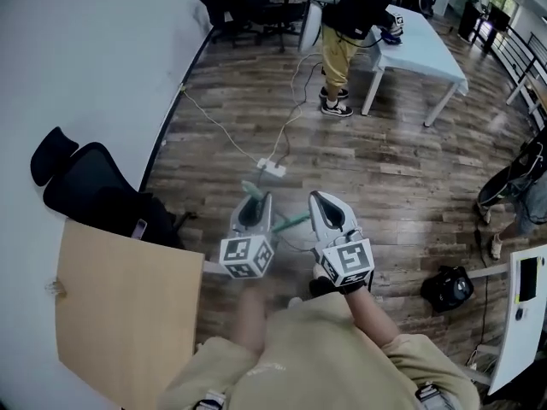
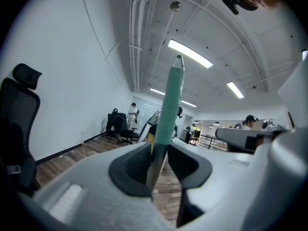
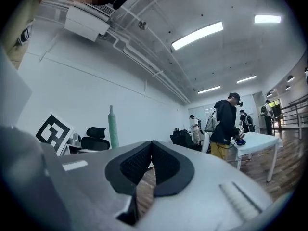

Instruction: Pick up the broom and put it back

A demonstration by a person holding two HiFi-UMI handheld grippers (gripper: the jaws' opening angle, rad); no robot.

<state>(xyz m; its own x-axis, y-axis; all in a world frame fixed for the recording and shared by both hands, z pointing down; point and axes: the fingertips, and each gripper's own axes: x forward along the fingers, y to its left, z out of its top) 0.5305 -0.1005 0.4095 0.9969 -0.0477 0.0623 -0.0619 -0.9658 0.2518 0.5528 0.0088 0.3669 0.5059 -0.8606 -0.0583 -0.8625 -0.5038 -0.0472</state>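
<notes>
One broom, one pair of tongs clamped on it, level above the wood floor [image 1: 385,161].

The left tongs [image 2: 159,154] pinch the broom [image 2: 169,114] on its bare metal shaft [image 2: 155,170], just under the green sleeve [image 2: 176,78], and the pole rises well past them. The right tongs [image 3: 152,161] are pressed together with nothing between them, just beside the left. The broom's head shows in no view. The pole looks light and stiff, but long, so held at one point it would likely swing or twist. The smooth metal seems slippery, and the green sleeve probably offers a surer hold. A second hold by the right tongs, further along the pole, would steady it for setting back.
</notes>
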